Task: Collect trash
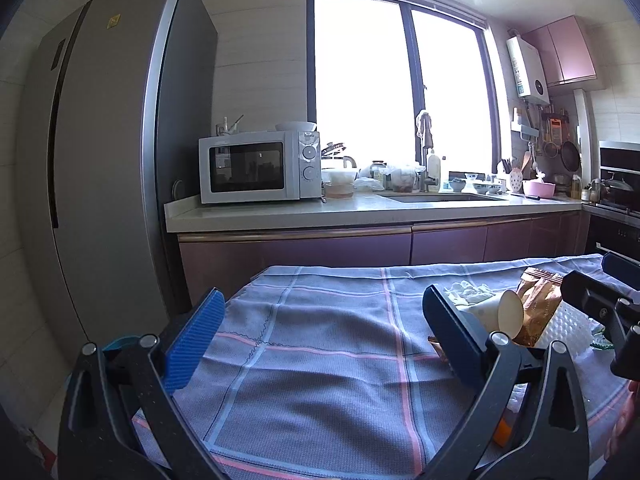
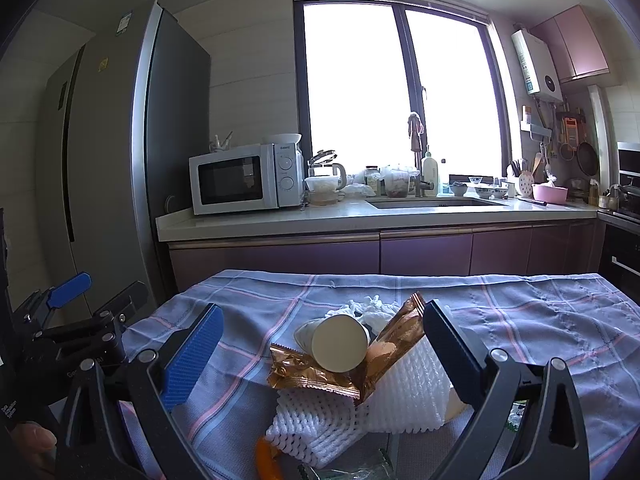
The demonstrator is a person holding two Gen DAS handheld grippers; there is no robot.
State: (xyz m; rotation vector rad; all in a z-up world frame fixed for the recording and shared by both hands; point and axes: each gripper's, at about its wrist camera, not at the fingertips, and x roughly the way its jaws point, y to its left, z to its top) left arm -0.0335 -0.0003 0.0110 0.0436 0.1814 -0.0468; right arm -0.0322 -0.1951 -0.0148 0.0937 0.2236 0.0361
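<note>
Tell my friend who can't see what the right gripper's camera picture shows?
The open right gripper hovers over a trash pile on a checked tablecloth: a tipped paper cup, a shiny brown wrapper and white foam netting. Behind is a kitchen counter with a microwave.

white paper cup lying on its side [image 2: 340,343]: 1 | shiny brown foil snack wrapper [image 2: 316,374]: 1 | white foam fruit-net sleeve [image 2: 404,396]: 2, overlapping | crumpled white tissue wad [image 2: 374,305]: 1 | orange scrap at near edge [image 2: 267,462]: 1, partly hidden | white microwave oven [image 2: 244,178]: 1
</note>
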